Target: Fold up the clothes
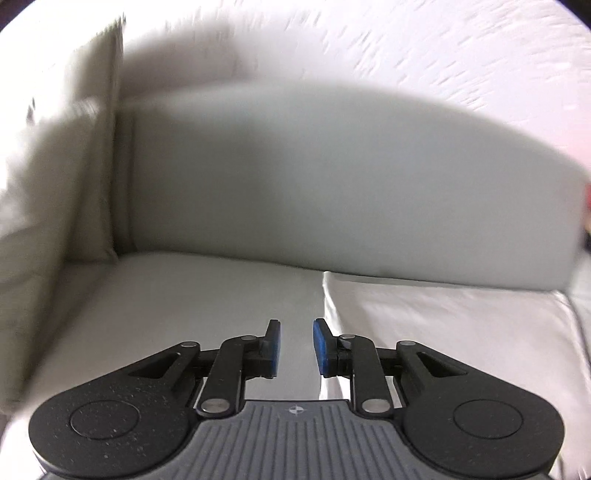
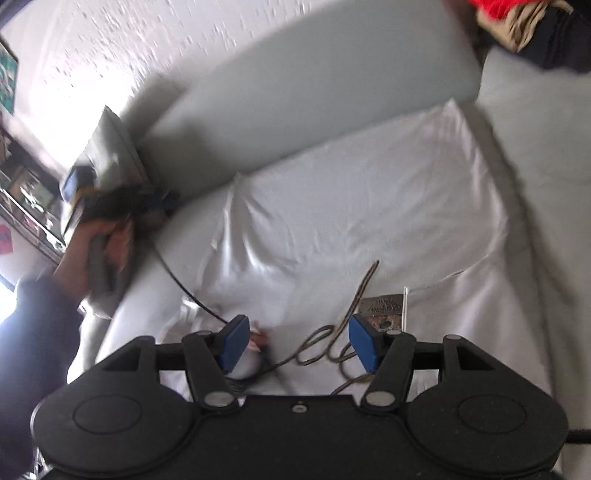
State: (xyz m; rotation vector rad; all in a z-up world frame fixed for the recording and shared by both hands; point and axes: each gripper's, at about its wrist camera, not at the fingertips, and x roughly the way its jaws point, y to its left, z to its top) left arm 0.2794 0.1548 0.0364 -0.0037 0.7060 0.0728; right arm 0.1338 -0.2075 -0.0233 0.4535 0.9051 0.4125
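A white garment (image 2: 351,206) lies spread flat on the grey sofa seat (image 2: 546,155), with a cord (image 2: 354,295) and a hang tag (image 2: 382,312) on its near part. My right gripper (image 2: 299,341) hovers open and empty above the garment's near edge. In the left wrist view the garment's (image 1: 443,325) left edge runs just right of my left gripper (image 1: 296,345), which is open and empty above the seat. The right wrist view shows the left gripper (image 2: 110,206) held in a hand beyond the garment's left side.
The sofa's backrest (image 1: 332,184) rises behind the seat and an armrest cushion (image 1: 55,177) stands at the left. A pile of red, tan and dark clothes (image 2: 535,29) lies on the sofa at the far right. A black cable (image 2: 177,280) trails over the seat.
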